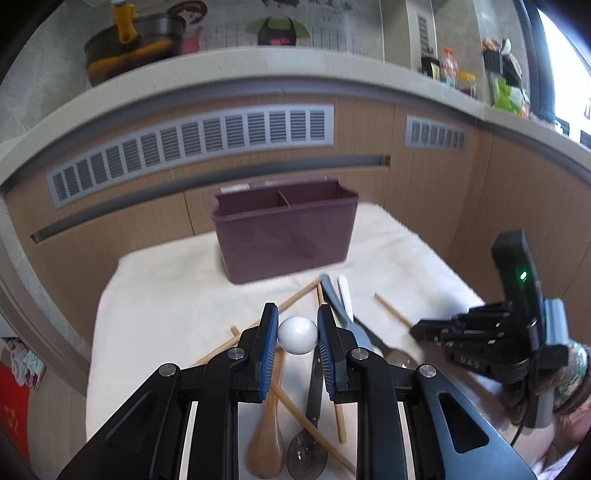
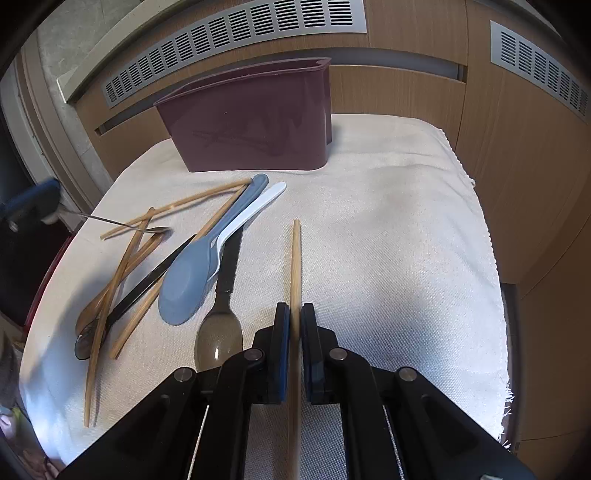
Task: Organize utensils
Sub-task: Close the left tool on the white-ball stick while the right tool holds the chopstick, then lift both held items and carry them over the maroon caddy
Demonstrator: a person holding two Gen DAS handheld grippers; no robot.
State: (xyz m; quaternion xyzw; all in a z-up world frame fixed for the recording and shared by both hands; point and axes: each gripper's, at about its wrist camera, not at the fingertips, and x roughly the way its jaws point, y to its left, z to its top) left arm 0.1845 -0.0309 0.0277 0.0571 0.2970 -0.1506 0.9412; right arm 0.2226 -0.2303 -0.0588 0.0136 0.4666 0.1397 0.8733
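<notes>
The left hand-held gripper (image 1: 297, 341) is clamping a white spoon (image 1: 297, 335) by its bowl above the cloth-covered bench (image 2: 388, 229). The right hand-held gripper (image 2: 294, 334) is pinching a wooden chopstick (image 2: 295, 266). The maroon two-compartment holder (image 1: 284, 230) is standing behind the scattered utensils.

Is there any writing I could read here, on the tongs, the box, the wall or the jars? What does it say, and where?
"DAS", possibly "UAS": small pale letters on the black body of the right tongs.
Wall poster: large characters along its top edge, cut off and blurred, unreadable.
Jars on the ledge: labels too small to read.
Purple box: no writing visible in either view.
</notes>
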